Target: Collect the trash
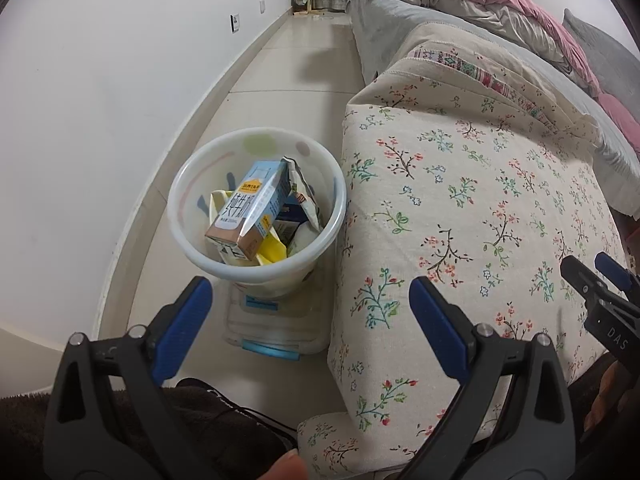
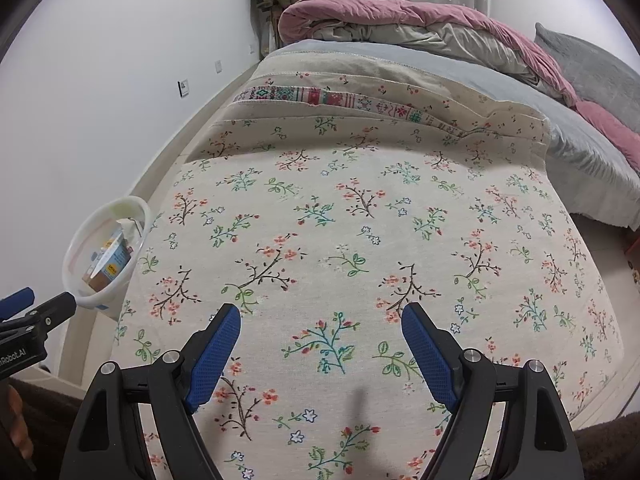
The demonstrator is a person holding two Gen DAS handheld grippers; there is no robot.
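A white plastic bin [image 1: 188,184] stands on the floor beside the flowered table. It holds a blue and brown milk carton [image 1: 250,216], a crumpled foil wrapper [image 1: 302,188] and yellow scraps [image 1: 272,250]. My left gripper [image 1: 310,300] hovers open above the bin's near rim, nothing between its blue pads. My right gripper [image 2: 320,320] is open over the flowered tablecloth [image 2: 360,220], empty. The bin [image 2: 92,296] shows at the left of the right wrist view, and the left gripper's tip [image 2: 36,308] pokes in there. The right gripper's tip [image 1: 596,276] shows at the right edge of the left wrist view.
The bin rests on a clear lidded box [image 1: 272,324]. A white wall [image 1: 100,100] runs along the left. A bed with a pink quilt [image 2: 400,12] and grey sheet lies behind the table. Dark fabric [image 1: 224,420] and a fingertip [image 1: 286,466] sit at the lower edge.
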